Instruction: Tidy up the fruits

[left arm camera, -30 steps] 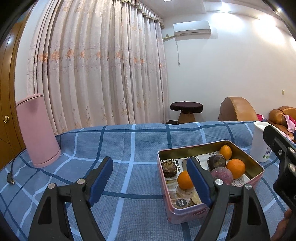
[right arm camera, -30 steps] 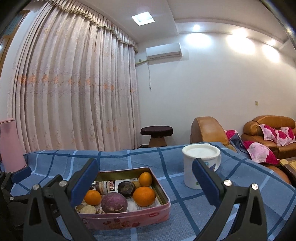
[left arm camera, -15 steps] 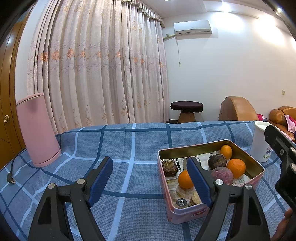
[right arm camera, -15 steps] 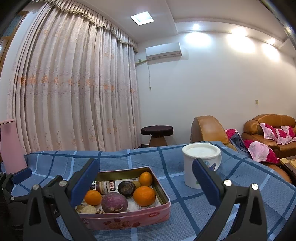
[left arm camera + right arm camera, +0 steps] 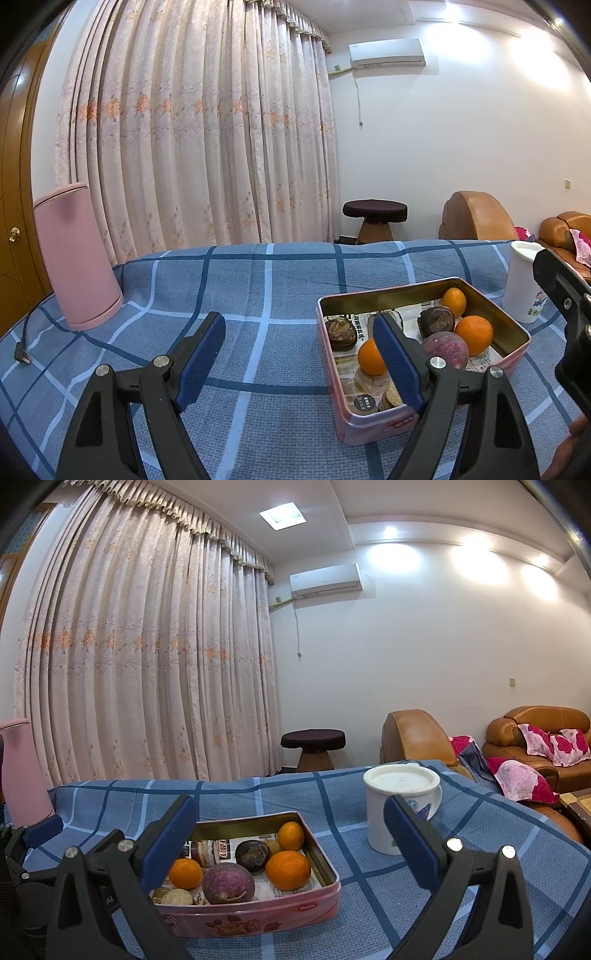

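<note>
A pink tin box (image 5: 384,424) (image 5: 258,919) sits on the blue checked cloth. It holds oranges (image 5: 474,329) (image 5: 288,869), a purple round fruit (image 5: 445,349) (image 5: 228,882), dark brown fruits (image 5: 436,320) (image 5: 253,854) and small snacks. My left gripper (image 5: 299,362) is open and empty, low over the cloth just left of the box. My right gripper (image 5: 290,843) is open and empty, above the box's right half. The right gripper's body shows at the right edge of the left wrist view.
A white lidded mug (image 5: 400,805) (image 5: 524,280) stands right of the box. A pink kettle (image 5: 75,254) with a cable (image 5: 22,350) stands at the far left. Curtains, a stool and brown sofas (image 5: 535,734) lie beyond the table's far edge.
</note>
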`<state>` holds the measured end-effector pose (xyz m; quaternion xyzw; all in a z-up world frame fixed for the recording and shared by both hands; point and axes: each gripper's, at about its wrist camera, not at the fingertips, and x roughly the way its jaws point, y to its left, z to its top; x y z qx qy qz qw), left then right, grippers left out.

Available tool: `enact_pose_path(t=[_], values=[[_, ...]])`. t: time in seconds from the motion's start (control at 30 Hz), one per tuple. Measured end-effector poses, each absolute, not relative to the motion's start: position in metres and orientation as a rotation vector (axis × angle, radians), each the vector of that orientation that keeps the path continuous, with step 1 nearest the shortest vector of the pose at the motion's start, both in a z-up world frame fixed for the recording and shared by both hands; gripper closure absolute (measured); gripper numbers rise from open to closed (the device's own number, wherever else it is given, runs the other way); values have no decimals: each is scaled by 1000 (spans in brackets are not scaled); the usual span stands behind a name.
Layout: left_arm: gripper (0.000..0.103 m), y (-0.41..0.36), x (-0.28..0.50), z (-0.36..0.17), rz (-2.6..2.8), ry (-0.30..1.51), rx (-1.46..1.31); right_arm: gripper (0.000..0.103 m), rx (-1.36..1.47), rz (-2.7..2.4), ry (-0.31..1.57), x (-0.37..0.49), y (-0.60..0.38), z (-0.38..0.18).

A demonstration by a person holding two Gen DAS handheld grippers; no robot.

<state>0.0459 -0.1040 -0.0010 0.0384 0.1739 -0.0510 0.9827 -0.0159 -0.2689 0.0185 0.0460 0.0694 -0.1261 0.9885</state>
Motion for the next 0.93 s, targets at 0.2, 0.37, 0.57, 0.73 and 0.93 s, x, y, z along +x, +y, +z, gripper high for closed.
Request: enact_pose_path(t=[0.2,0.37,0.57,0.73,0.93], values=[[20,-103,47,-1,-101,354,76,0,94,-256,139,-16,-269,18],[20,-104,48,-2,-97,361,76,0,96,-259,142,-16,-269,18],[20,-103,51,-2,-83,375,68,0,96,-261,144,-15,-270,17],[20,-102,52,-2,-87,383,67,0,98,-261,145,-15,-270,18],[20,-103,53,-2,-98,390,65,0,118,-289,152,-16,-275,15]])
